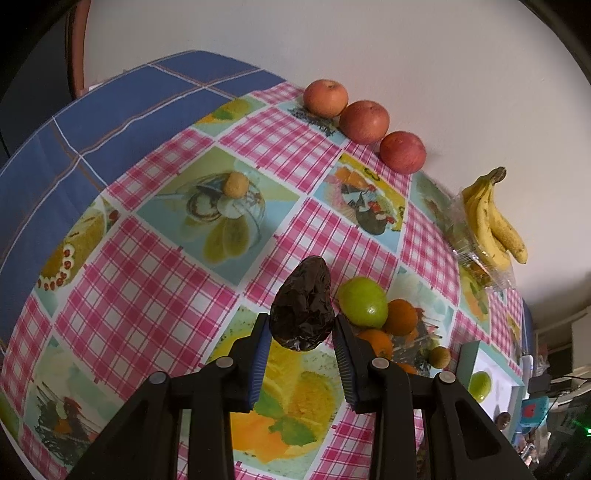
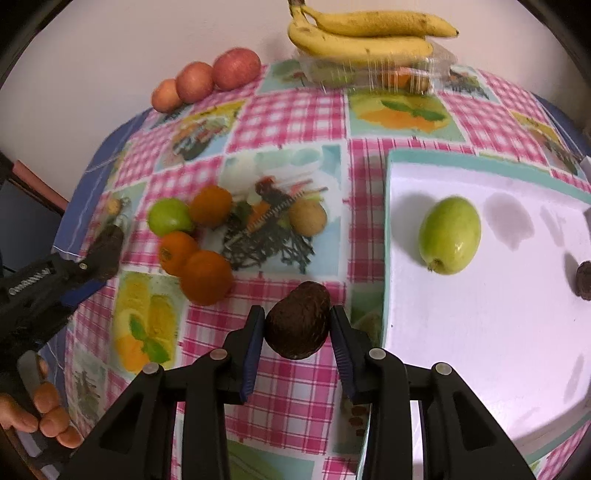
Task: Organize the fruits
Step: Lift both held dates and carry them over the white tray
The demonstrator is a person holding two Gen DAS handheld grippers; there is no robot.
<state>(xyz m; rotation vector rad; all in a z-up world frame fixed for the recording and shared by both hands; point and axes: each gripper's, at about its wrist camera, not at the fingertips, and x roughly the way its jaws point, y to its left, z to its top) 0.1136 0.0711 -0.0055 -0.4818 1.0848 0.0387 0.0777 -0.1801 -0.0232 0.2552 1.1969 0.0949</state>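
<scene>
My left gripper (image 1: 301, 326) is shut on a dark wrinkled avocado (image 1: 301, 302), held above the table. It also shows at the left of the right wrist view (image 2: 94, 264). My right gripper (image 2: 297, 325) is shut on a second dark avocado (image 2: 297, 319), just left of the white tray (image 2: 480, 332). A green guava (image 2: 450, 235) lies on the tray, and a dark fruit (image 2: 584, 278) sits at its right edge. A green guava (image 2: 168, 216), three oranges (image 2: 207, 277) and a small brown fruit (image 2: 307, 217) lie on the checked tablecloth.
Three red apples (image 1: 364, 122) line the wall. Bananas (image 2: 365, 35) rest on a clear plastic box (image 2: 373, 72) at the back. A small brown fruit (image 1: 235, 184) lies alone on the cloth. A blue cloth (image 1: 92, 122) covers the table's far left.
</scene>
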